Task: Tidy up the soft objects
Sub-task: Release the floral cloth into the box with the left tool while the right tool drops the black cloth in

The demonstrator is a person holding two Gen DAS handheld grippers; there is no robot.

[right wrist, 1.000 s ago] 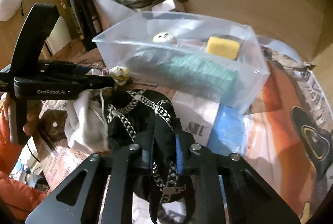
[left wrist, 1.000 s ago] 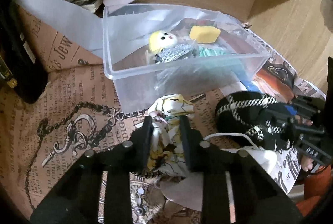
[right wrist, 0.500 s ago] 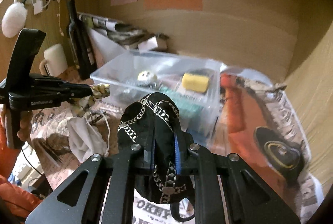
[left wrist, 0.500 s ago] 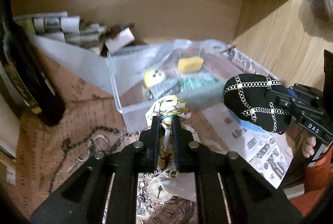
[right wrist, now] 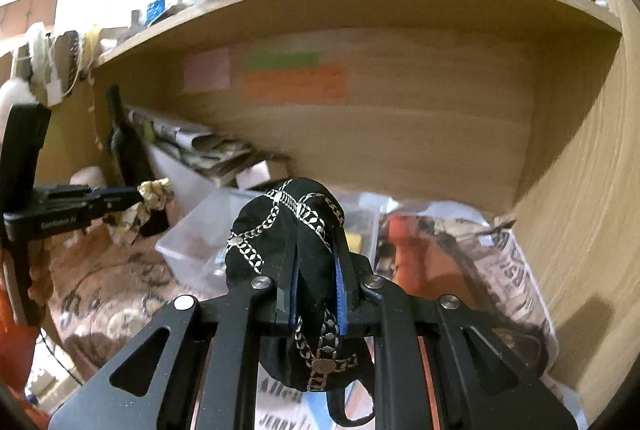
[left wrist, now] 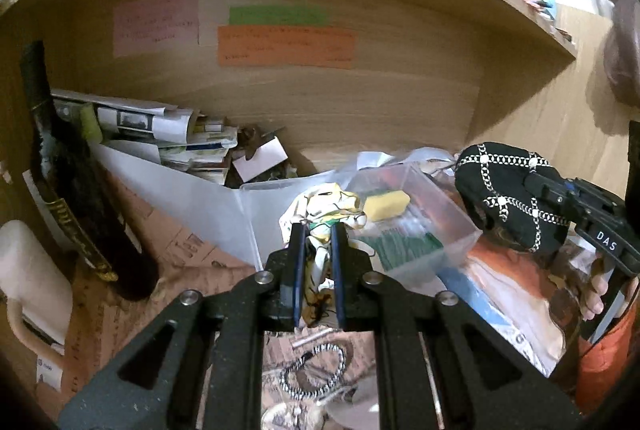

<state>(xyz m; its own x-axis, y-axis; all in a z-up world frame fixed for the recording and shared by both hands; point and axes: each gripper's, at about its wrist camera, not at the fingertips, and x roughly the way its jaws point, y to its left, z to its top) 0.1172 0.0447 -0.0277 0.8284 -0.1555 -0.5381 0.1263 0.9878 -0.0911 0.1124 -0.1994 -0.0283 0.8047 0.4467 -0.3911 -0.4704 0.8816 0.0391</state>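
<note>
On the left, the left gripper (left wrist: 315, 250) is clenched on a crumpled yellow-and-white floral cloth (left wrist: 326, 208), held in the air just in front of the clear plastic bin (left wrist: 448, 206). To its right, the right gripper (right wrist: 314, 266) is clamped on a black pouch (right wrist: 288, 226) criss-crossed with silver chain, raised beside the bin's right end. Both loads look ready for dropping in; the cleaner way is probably 1 at a time, each carried past the rim before letting go, since limp fabric can snag the wall. The bin already holds a yellow sponge (left wrist: 387, 205) and a green item. It sits on newsprint-patterned paper (left wrist: 188, 242) inside a wooden alcove, with a dark bottle (left wrist: 76, 198) at far left and 3 coloured notes (left wrist: 286, 46) on the back panel.
</note>
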